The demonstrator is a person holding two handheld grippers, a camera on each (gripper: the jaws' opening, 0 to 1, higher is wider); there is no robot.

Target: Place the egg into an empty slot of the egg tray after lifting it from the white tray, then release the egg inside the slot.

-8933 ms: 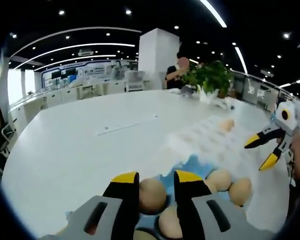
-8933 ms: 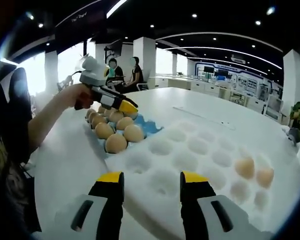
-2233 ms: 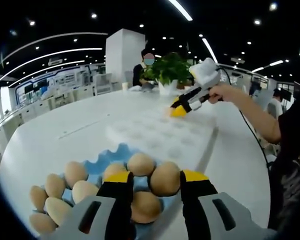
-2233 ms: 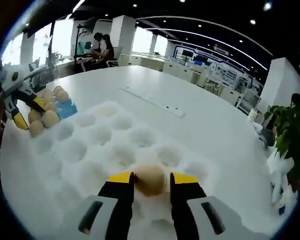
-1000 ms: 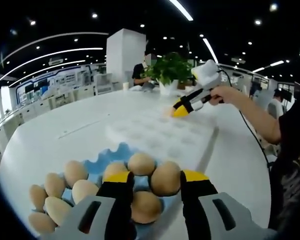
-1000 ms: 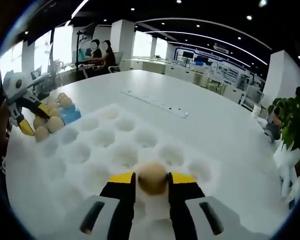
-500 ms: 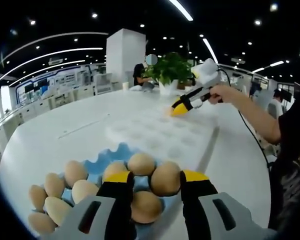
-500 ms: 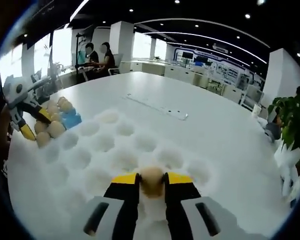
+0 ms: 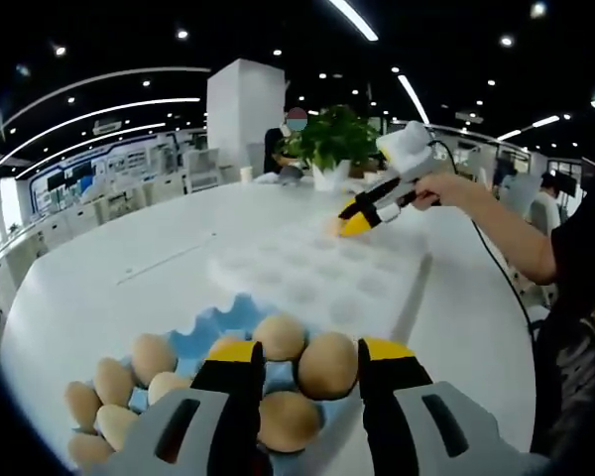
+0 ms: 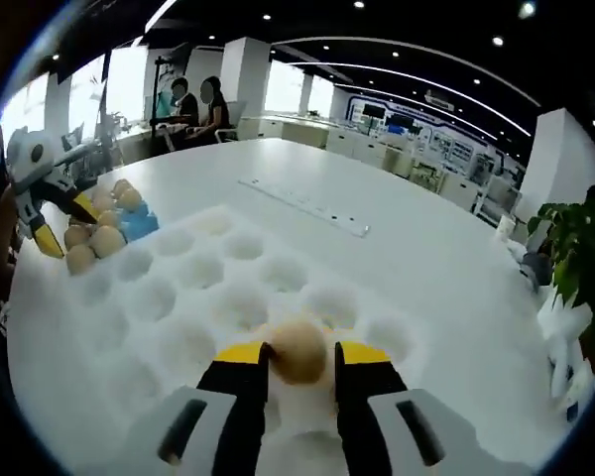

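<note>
In the right gripper view my right gripper is shut on a tan egg, held just above the near slots of the white foam egg tray. In the left gripper view that right gripper hangs in a person's hand over the far end of the egg tray. My left gripper stands open over a blue tray that holds several tan eggs; one egg lies between its jaws. The left gripper also shows at the left, beside the blue tray.
Both trays lie on a large white round table. A potted plant stands at its far edge, and a person's arm reaches in from the right. A long white strip lies beyond the egg tray.
The left gripper view has risen a little, so the blue tray's eggs sit lower in it. The right gripper still holds the egg over the same part of the egg tray.
</note>
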